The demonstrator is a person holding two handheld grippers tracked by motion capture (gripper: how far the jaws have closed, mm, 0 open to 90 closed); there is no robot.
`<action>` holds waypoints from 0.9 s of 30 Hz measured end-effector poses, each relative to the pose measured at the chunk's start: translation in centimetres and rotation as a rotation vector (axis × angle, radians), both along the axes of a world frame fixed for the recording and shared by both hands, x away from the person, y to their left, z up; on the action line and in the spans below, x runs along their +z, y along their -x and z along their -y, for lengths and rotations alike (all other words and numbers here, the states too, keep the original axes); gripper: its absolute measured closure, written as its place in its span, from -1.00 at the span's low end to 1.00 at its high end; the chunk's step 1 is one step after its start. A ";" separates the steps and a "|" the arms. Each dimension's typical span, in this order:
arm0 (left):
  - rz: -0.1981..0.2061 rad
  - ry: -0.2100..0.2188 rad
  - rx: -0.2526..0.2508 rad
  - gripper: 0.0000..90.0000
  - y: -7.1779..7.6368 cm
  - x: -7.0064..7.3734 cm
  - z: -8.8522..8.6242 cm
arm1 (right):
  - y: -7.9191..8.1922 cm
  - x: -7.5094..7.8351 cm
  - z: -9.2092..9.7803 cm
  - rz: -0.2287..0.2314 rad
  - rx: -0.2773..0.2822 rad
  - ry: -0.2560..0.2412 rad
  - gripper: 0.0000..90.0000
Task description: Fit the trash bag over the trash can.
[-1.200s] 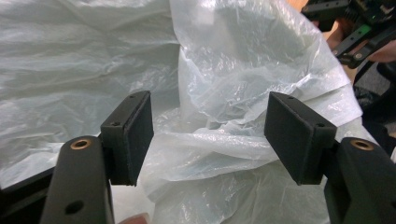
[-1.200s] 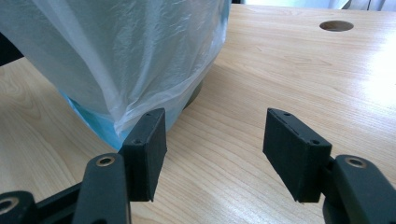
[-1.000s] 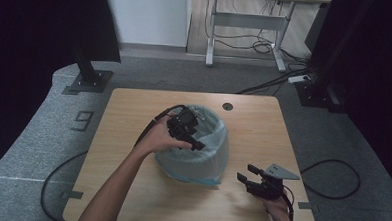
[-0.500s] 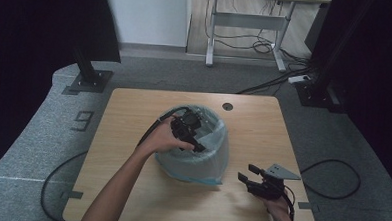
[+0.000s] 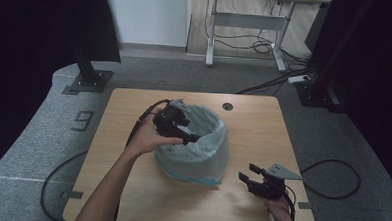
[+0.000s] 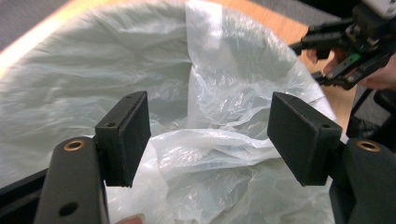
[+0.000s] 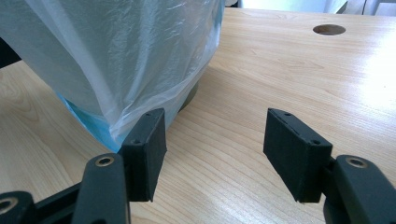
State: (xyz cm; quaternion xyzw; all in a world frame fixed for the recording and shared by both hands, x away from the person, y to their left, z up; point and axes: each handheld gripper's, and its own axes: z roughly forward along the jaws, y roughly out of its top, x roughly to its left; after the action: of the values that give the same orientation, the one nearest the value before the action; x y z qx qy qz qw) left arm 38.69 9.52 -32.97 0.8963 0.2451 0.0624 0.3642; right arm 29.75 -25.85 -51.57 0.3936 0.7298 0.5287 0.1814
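Left tool spread wide over bin liner, right tool also released on worktop; careless pinch could tear thin plastic.

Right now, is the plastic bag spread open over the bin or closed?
Open. The plastic bag is folded over the bin's rim, its mouth wide; the left gripper holds open jaws above it.

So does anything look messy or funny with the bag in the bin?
The thin white plastic bag lining the bin is crumpled, and a fold sags into the opening between the open left gripper. No spill or tear shows.
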 end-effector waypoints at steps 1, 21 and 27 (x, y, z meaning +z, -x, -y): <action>0.009 0.010 0.005 -0.33 0.2 0.1 -0.3 | 0.0 0.0 0.0 -0.001 0.000 0.002 -0.15; 0.100 0.079 0.110 -0.37 6.1 -0.6 -8.3 | 0.0 -0.1 0.6 0.001 -0.019 0.003 -0.15; 0.081 0.106 0.161 -0.37 7.4 -2.7 -11.1 | -0.1 -0.3 0.5 -0.004 -0.025 0.010 -0.15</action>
State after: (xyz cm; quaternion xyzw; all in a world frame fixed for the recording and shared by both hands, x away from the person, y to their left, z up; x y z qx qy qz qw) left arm 31.30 20.59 -35.71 0.8499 0.3045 0.1147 0.4144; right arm 29.86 -26.39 -51.89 0.4026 0.7279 0.5220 0.1886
